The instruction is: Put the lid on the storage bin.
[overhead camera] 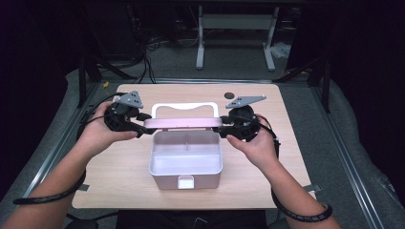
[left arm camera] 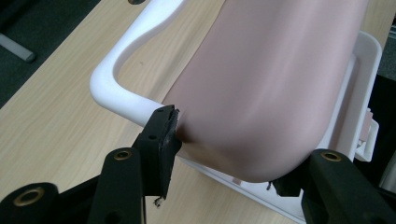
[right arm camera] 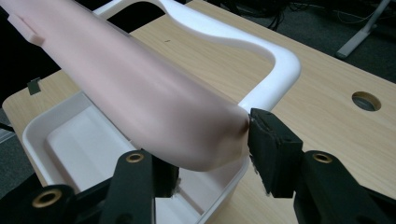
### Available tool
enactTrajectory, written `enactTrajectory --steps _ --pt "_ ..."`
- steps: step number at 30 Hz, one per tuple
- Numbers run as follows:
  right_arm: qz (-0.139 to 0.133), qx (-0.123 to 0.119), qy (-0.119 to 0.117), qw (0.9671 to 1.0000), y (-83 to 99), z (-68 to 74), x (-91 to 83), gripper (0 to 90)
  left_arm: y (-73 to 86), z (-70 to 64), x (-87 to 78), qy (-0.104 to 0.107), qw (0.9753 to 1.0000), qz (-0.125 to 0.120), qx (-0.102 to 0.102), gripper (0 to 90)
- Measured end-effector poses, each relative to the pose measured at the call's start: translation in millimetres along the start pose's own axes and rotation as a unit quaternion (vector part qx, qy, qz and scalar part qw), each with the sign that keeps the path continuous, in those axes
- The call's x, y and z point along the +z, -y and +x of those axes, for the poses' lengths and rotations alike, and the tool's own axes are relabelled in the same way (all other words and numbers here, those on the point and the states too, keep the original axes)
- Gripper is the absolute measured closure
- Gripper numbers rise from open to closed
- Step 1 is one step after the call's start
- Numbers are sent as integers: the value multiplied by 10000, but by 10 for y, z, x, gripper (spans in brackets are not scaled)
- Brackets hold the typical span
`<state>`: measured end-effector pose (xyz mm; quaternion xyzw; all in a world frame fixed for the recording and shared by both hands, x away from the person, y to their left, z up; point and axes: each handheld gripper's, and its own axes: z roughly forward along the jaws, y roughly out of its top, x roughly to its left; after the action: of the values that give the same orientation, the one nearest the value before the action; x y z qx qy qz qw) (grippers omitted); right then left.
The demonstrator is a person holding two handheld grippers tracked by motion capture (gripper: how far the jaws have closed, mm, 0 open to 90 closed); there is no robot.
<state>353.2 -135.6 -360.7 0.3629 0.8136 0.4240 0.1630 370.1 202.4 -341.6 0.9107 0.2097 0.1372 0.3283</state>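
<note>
A pale pink storage box [overhead camera: 186, 162] sits open in the middle of the wooden table [overhead camera: 282, 143]. Its pink lid [overhead camera: 184, 123] with a white handle [overhead camera: 186, 106] is held over the box's back edge, one gripper at each end. My left gripper [overhead camera: 143, 128] is shut on the lid's left end, and my right gripper [overhead camera: 220, 130] on its right end. The left gripper view has the lid [left arm camera: 271, 84] pinched between the jaws of my left gripper [left arm camera: 224, 154], next to the handle [left arm camera: 121, 93]. In the right gripper view my right gripper [right arm camera: 215, 156] clamps the lid [right arm camera: 140, 93] above the box [right arm camera: 70, 135].
A white latch [overhead camera: 186, 182] sits on the box's front wall. The table has a round cable hole [overhead camera: 229, 95] near its far edge. Desk legs and cables [overhead camera: 234, 43] stand on the floor beyond. A metal rail [overhead camera: 344, 148] runs along the table's right side.
</note>
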Motion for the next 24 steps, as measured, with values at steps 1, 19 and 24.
enactTrajectory --steps 1,19,24 --pt "2 -19 -19 10000 29 9 -4 535 23 -24 4 -8 10000 -3 20 487" --pt "89 -139 -24 9999 435 198 -19 498 286 -365 107 -204 9992 278 216 357" --pt "72 -102 -22 9999 452 197 -16 504 351 -423 127 -284 9991 285 109 327"
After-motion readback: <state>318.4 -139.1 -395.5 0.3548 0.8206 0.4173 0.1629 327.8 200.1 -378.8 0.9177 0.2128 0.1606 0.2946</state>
